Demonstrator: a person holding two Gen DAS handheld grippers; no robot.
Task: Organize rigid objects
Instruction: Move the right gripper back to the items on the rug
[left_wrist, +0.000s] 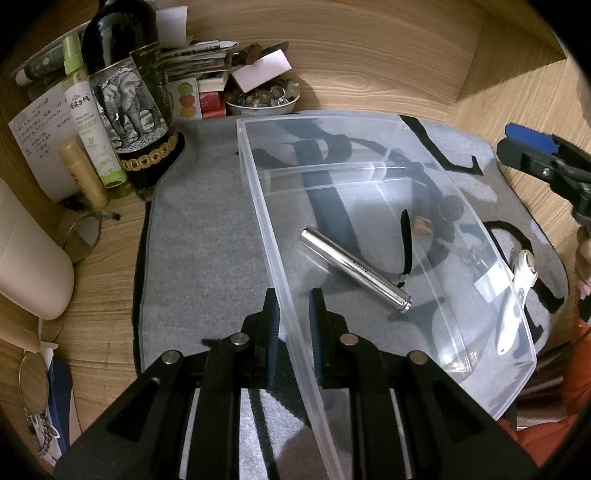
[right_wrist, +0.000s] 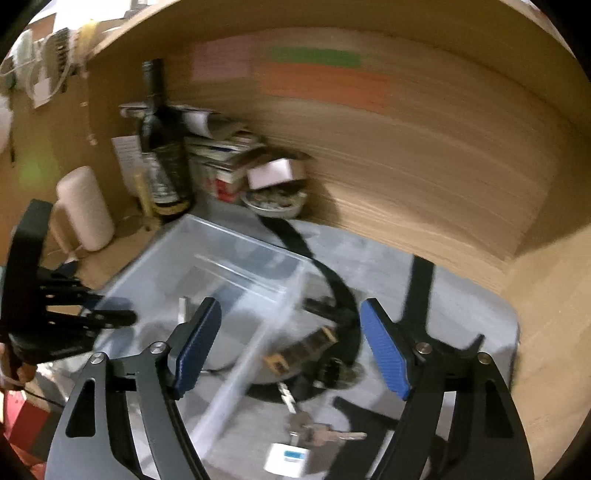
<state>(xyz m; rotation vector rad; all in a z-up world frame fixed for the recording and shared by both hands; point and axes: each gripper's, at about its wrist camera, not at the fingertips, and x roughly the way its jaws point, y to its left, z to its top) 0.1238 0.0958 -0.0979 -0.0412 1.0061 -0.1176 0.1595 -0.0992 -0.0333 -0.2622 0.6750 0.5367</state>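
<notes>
A clear plastic box (left_wrist: 332, 147) lies on a grey mat (left_wrist: 203, 240), with a silver metal cylinder (left_wrist: 354, 269) inside it. My left gripper (left_wrist: 294, 314) is shut on the box's near wall, one pad on each side. My right gripper (right_wrist: 290, 306) hangs open above the box's right edge with nothing between its blue pads; one of its fingers (left_wrist: 532, 142) shows at the right in the left wrist view. On the mat beside the box (right_wrist: 207, 251) lie a bunch of keys (right_wrist: 314, 432) with a white tag (right_wrist: 286, 458), a small wooden block (right_wrist: 299, 350) and a white clip (left_wrist: 521, 273).
A dark bottle with an elephant label (left_wrist: 129, 110), a spray bottle (left_wrist: 88, 125), a bowl of stones (left_wrist: 262, 101) and stacked papers crowd the back left corner. A white cylinder (left_wrist: 29, 258) and glasses (left_wrist: 33, 380) lie at the left. A wooden wall closes the back.
</notes>
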